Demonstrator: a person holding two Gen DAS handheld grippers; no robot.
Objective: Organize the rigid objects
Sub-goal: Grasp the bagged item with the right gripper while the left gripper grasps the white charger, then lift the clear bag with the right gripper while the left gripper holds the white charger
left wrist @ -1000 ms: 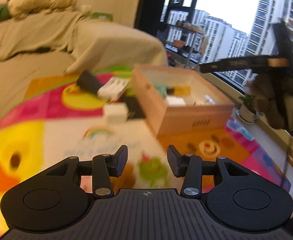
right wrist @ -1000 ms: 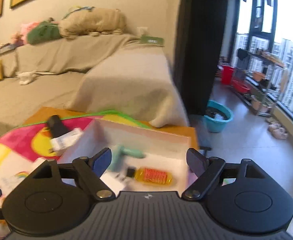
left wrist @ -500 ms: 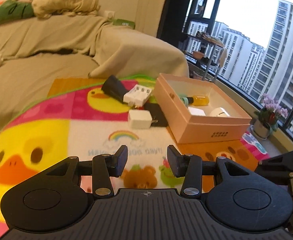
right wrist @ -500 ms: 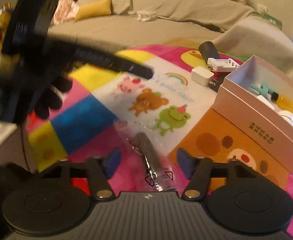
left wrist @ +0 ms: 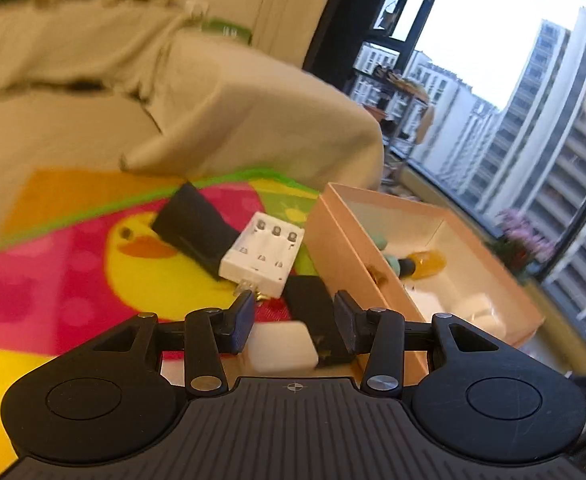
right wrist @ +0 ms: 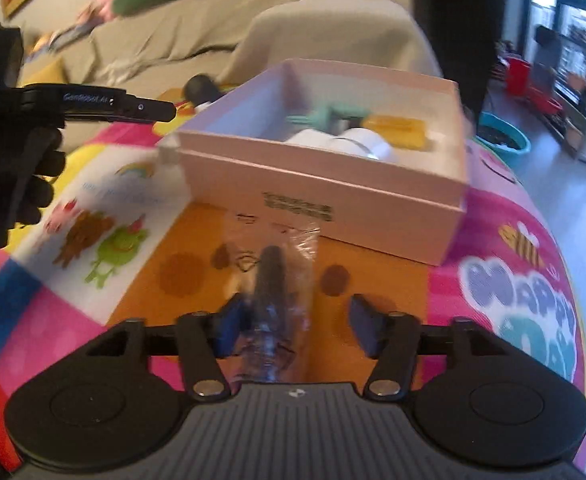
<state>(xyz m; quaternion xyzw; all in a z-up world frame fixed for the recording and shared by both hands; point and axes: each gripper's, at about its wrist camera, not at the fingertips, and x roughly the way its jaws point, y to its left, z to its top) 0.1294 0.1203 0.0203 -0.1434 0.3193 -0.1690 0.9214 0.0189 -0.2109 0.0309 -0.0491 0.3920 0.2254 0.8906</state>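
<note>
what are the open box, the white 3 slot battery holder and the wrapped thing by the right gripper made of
Open box: looks like matte pink-tan cardboard, with thin flat walls and a printed label on its side.
Battery holder: glossy white moulded plastic, with small metal contacts in its three slots.
Wrapped thing: a dark rod, its material unclear through the blur, in a clear crinkly plastic sleeve that catches glints; it lies between the right hand-held gripper's open jaws.

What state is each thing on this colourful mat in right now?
Pink box: lidless, partly filled.
Battery charger: slots empty, lying across a black case.
White block: between the left gripper's open jaws.
Bagged dark tool: flat, inside the right gripper's open jaws.
</note>
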